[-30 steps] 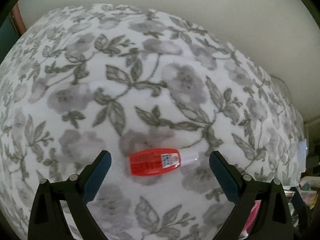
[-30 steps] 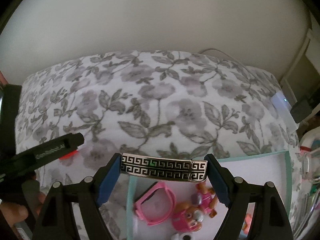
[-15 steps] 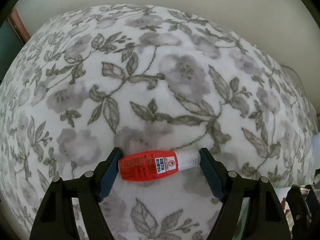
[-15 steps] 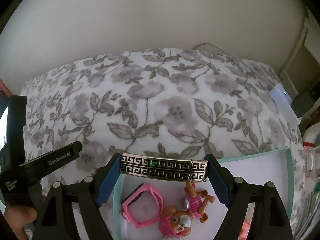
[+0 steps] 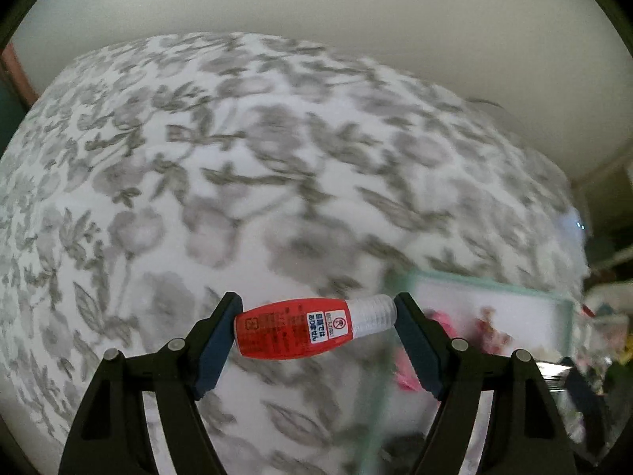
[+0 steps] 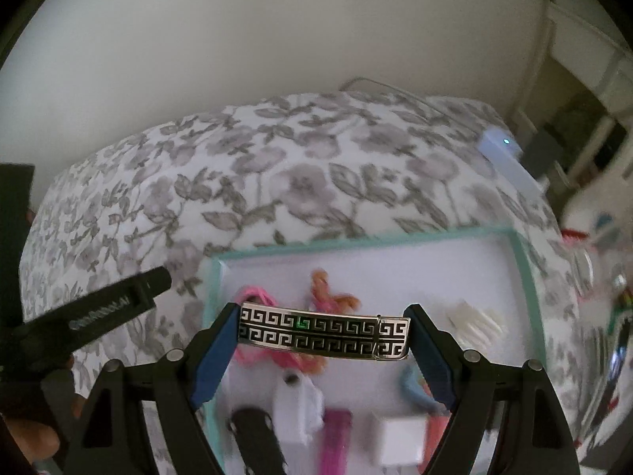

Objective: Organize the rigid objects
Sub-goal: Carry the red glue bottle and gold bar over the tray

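My left gripper (image 5: 316, 324) is shut end to end on a small red bottle (image 5: 292, 328) with a ribbed clear cap, held above the flowered bedspread (image 5: 237, 158). A teal-rimmed white tray (image 5: 554, 297) shows blurred behind its right finger. My right gripper (image 6: 322, 332) is shut on a silver bar with a black key pattern (image 6: 324, 334), lengthwise between the pads, hanging over the teal-rimmed tray (image 6: 211, 289). The left gripper's black body (image 6: 99, 312) and a hand (image 6: 31, 435) appear at the left edge of the right wrist view.
Inside the tray lie a pink ring (image 6: 257, 301), a pink and orange toy figure (image 6: 332, 297), a white comb piece (image 6: 474, 324) and several blurred items near its front. A white box with a lit dot (image 6: 502, 154) sits at the bed's far right. Clutter (image 6: 609, 316) crowds the right side.
The left gripper shut on the red bottle, lifted it off the bedspread and carried it right toward the tray. The right gripper moved farther over the tray with the patterned bar.
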### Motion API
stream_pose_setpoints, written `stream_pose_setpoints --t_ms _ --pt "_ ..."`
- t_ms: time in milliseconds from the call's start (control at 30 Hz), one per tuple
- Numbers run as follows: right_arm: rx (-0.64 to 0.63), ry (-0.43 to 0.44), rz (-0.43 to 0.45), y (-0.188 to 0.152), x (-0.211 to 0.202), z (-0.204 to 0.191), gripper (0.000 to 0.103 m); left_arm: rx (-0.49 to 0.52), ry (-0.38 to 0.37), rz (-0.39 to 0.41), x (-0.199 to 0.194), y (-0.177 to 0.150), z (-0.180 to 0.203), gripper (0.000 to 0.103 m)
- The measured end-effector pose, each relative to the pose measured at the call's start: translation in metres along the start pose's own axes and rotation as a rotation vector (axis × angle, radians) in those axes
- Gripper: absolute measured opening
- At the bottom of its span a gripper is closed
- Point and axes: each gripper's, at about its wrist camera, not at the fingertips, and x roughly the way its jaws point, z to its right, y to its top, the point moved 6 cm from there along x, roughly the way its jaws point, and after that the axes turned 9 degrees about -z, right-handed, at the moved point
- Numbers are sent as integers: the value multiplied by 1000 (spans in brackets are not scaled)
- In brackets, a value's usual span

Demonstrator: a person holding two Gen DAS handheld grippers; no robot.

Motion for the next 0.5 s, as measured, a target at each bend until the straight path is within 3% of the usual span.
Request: stream_pose_setpoints --t_ms 300,500 --pt "92 -44 -47 -37 -1 57 84 104 -84 -32 -8 -42 49 79" --pt "109 -55 -78 -49 5 73 84 133 -110 -73 -2 -60 66 79"
